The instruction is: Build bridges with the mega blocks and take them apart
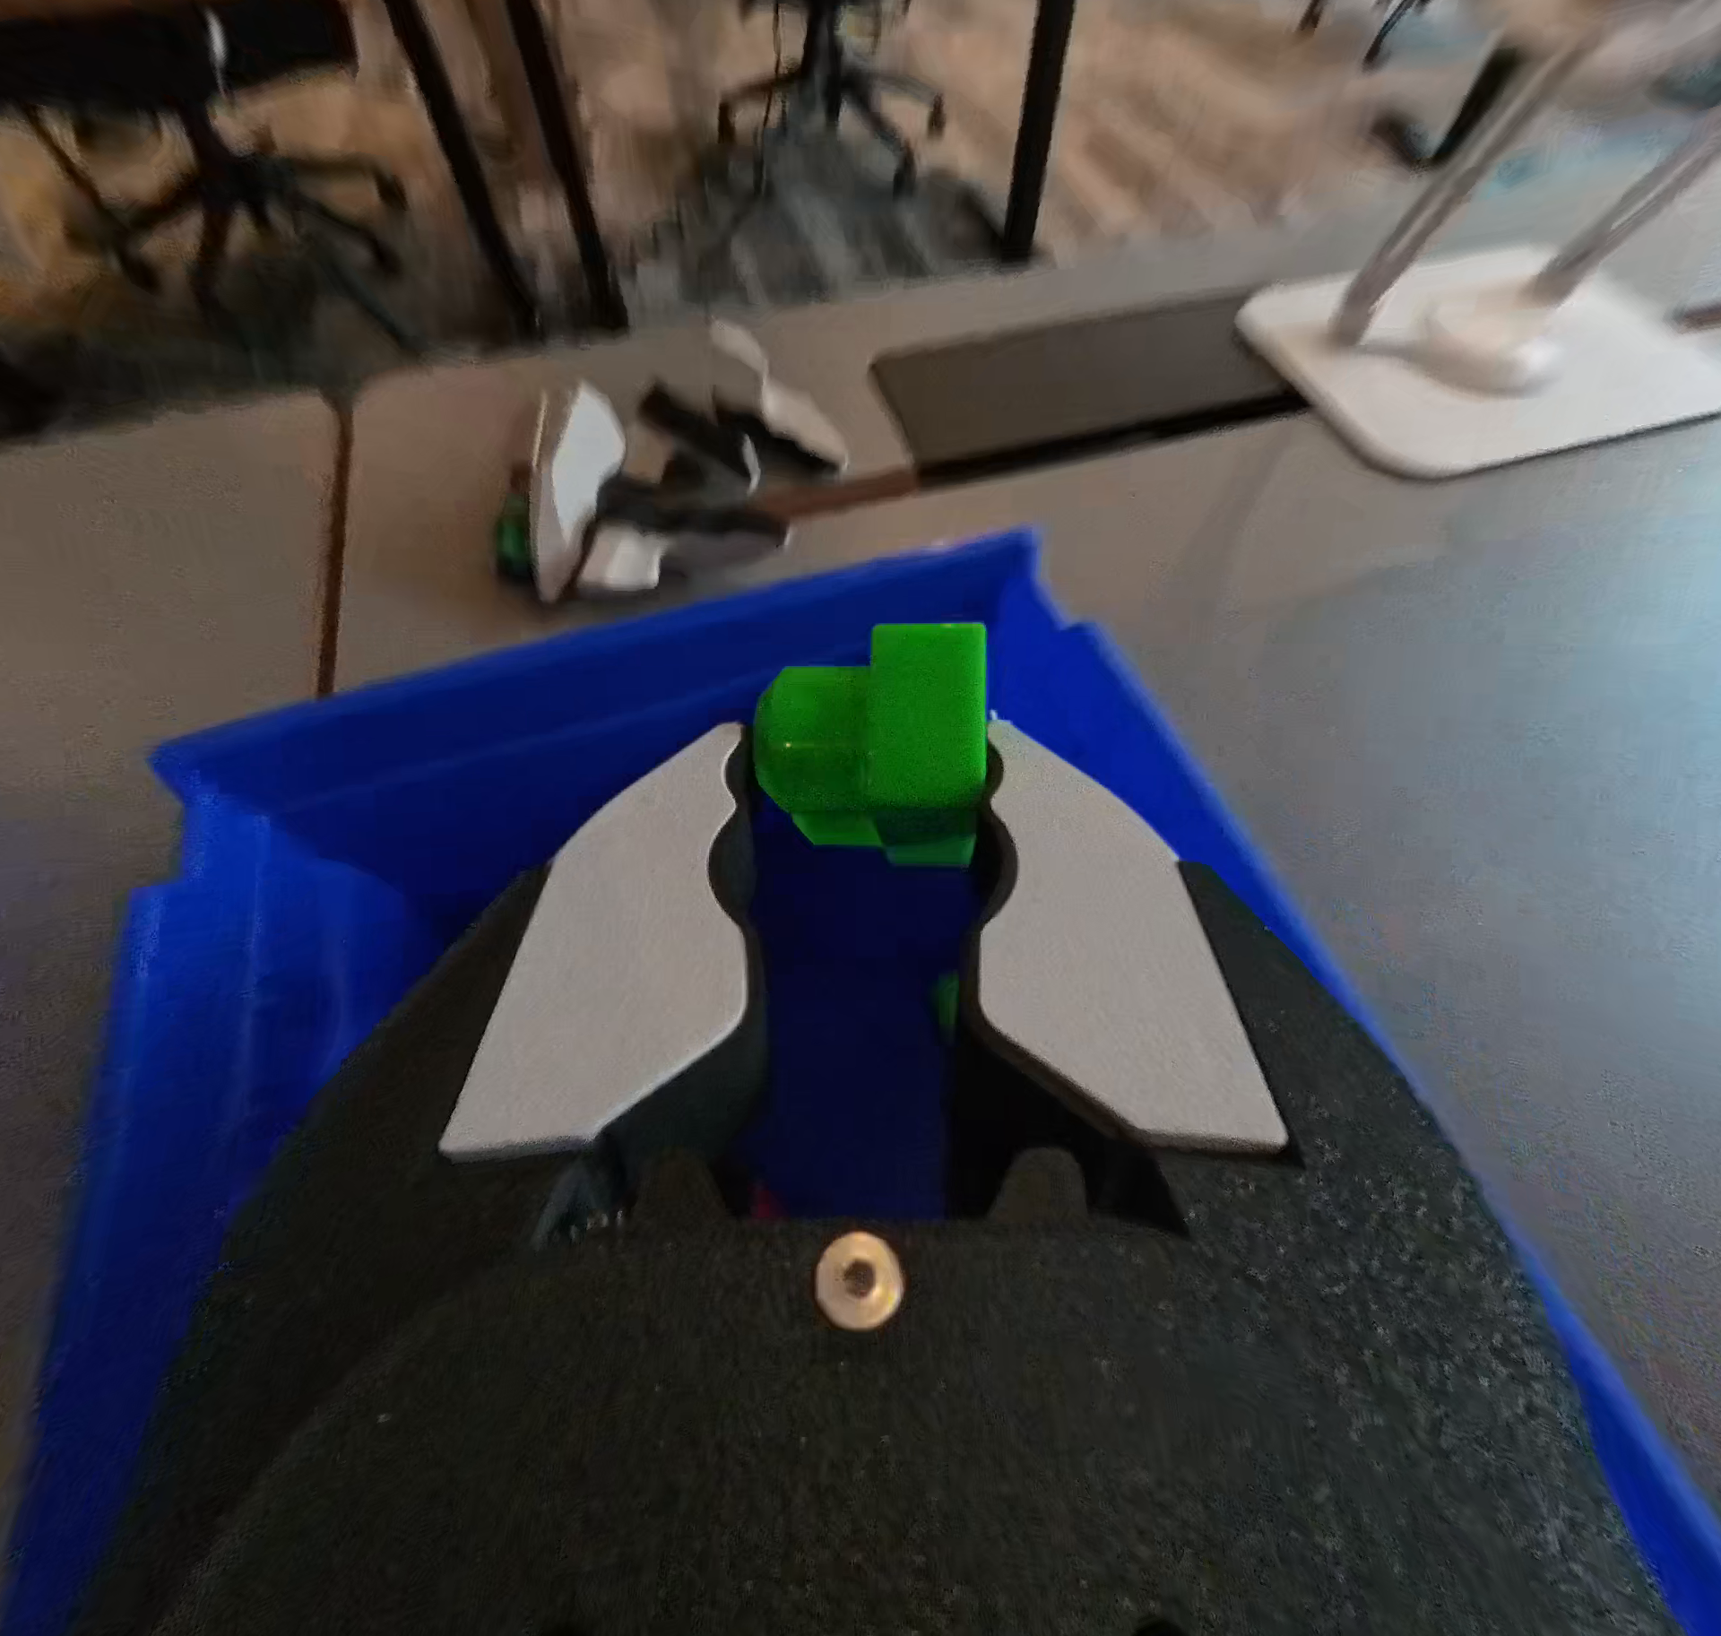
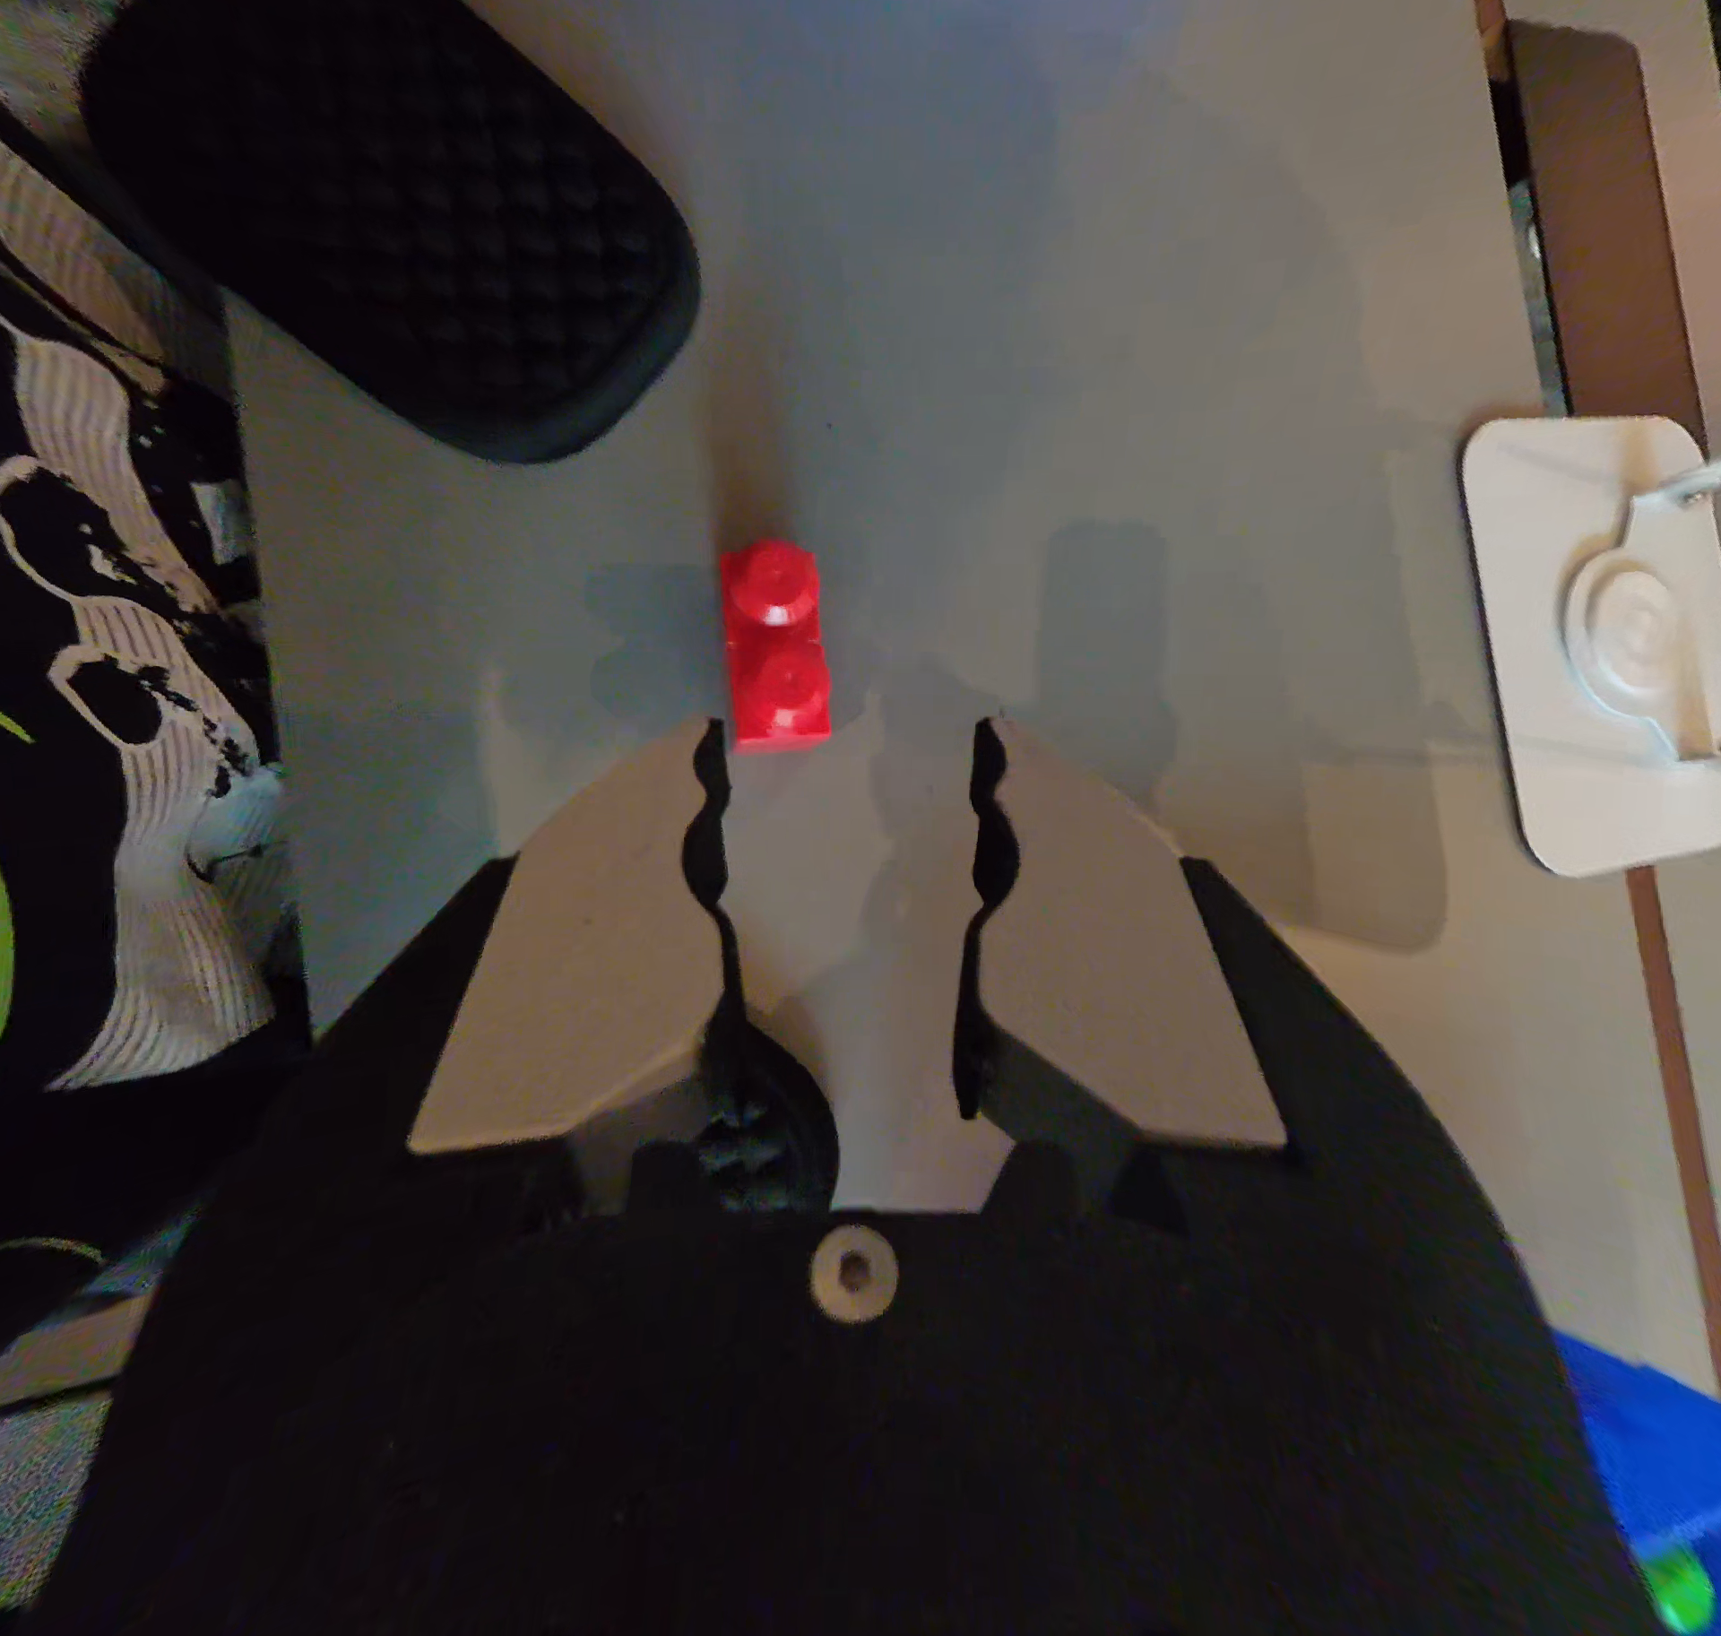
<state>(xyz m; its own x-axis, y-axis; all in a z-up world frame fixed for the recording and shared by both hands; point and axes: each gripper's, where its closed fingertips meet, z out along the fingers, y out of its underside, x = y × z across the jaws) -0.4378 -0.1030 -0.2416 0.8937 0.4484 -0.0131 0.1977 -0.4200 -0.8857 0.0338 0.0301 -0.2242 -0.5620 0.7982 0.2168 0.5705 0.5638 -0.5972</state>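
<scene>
Fetching seems underway: left gripper point(image 1: 866, 753) clamps a green block point(image 1: 875, 734) above the blue bin point(image 1: 577, 688), while right gripper point(image 2: 847, 734) hovers wide-jawed by the red block point(image 2: 778, 651), which next needs straddling.

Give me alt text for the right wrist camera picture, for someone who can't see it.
The open right gripper points down at a grey table, where a small red two-stud block sits just beyond its left finger, untouched. A black textured pad lies at upper left and a white stand base at right.
</scene>
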